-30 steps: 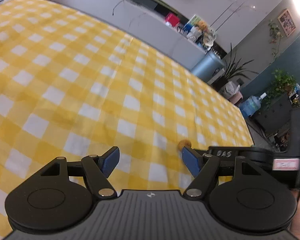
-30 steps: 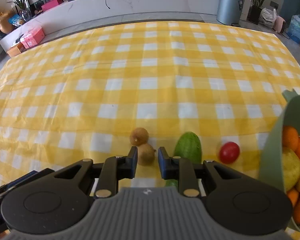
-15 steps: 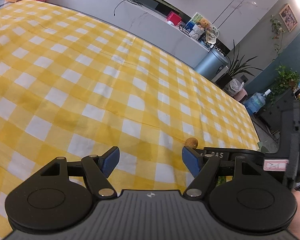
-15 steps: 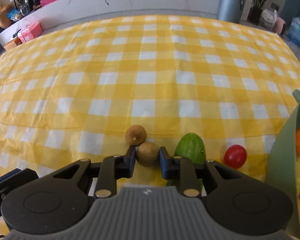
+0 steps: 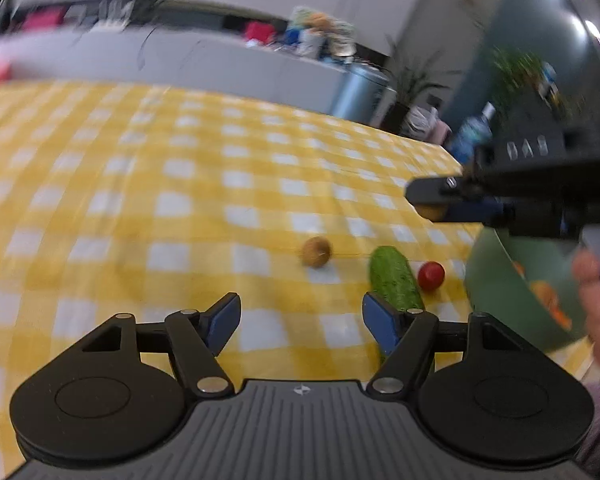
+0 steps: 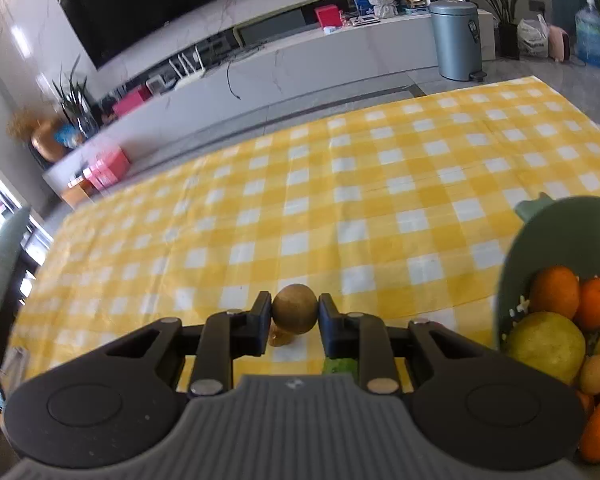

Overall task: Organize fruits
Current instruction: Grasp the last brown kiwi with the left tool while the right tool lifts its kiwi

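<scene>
My right gripper (image 6: 294, 314) is shut on a small brown round fruit (image 6: 294, 307) and holds it above the yellow checked cloth. A second brown fruit (image 5: 317, 251) lies on the cloth below, beside a green cucumber (image 5: 394, 280) and a red cherry tomato (image 5: 431, 275). A green bowl (image 6: 510, 264) at the right holds oranges (image 6: 556, 288), a lemon (image 6: 544, 344) and other fruit. In the left wrist view the right gripper (image 5: 430, 206) hangs with its fruit near the bowl (image 5: 496, 292). My left gripper (image 5: 302, 320) is in front of the cucumber, its jaws closing with nothing between them.
A person's hand (image 5: 596, 296) holds the right gripper beside the bowl. The checked cloth (image 6: 340, 184) stretches far back and to the left. Beyond the table are a grey bin (image 6: 456, 40), a low white counter (image 6: 300, 64) and a wall screen (image 6: 156, 4).
The right gripper has lifted the brown fruit off the cloth, up and towards the bowl. The left gripper has swung right, bringing the loose fruit and the bowl into its view, and its jaws have narrowed slightly.
</scene>
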The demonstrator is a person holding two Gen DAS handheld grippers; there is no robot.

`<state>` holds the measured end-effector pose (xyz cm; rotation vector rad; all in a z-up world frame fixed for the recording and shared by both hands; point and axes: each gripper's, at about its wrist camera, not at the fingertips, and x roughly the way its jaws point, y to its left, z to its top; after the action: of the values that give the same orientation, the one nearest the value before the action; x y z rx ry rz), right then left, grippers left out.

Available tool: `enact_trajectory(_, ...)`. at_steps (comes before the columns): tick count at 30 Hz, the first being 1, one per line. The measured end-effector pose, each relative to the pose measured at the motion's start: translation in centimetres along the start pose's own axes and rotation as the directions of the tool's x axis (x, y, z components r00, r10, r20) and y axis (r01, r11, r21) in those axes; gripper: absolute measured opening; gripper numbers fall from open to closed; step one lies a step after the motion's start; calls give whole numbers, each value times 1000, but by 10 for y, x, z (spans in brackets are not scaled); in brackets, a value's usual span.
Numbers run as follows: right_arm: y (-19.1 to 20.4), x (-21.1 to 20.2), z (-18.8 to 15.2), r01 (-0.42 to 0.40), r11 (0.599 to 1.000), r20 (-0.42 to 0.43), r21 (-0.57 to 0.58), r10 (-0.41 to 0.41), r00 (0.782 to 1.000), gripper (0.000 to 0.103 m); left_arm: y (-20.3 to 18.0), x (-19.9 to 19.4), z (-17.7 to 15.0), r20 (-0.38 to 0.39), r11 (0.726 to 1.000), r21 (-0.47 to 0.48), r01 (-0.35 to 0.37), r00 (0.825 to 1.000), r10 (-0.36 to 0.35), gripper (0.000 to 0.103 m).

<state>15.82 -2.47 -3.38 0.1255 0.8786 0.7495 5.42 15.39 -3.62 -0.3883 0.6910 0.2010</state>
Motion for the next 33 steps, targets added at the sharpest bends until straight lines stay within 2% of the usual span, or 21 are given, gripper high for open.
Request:
enact_trajectory(3,-10,-5,3,-29,999,20,25,29,999,21,-20,7,5,29,995,92,-33,999,30,75)
enact_trajectory(6,-20,-12,7,-41,998,48,42,39,998,21,-33,24,11,9,986,159,-44,999,43,65)
enact_trajectory(8,-26,-20,9,-42,998,70,54,38,997,21,-38,37,14,-4,982,178,-70,997,72,48)
enact_trajectory(11,-33,-34,13,-9,999,131,39,4,991,21,-40,57,17,-38,979,175,-103,993,111,38)
enact_trajectory(15,-40,-56,16,1,1000,194,28,-7,981,21,-41,74,18,-55,970,198,-139,987,152,36)
enact_trajectory(18,-45,-63,17,1,1000,211,29,-7,977,21,-42,78,21,-53,970,206,-125,989,139,37)
enact_trajectory(25,-47,-52,15,28,999,171,25,-32,985,21,-42,91,27,-53,963,234,-131,988,147,37)
enact_trajectory(28,-47,-50,14,47,998,153,28,-51,987,21,-41,89,31,-83,973,205,-110,988,129,27)
enact_trajectory(33,-50,-60,13,63,997,162,42,-69,984,21,-36,76,31,-91,986,150,-75,992,89,26)
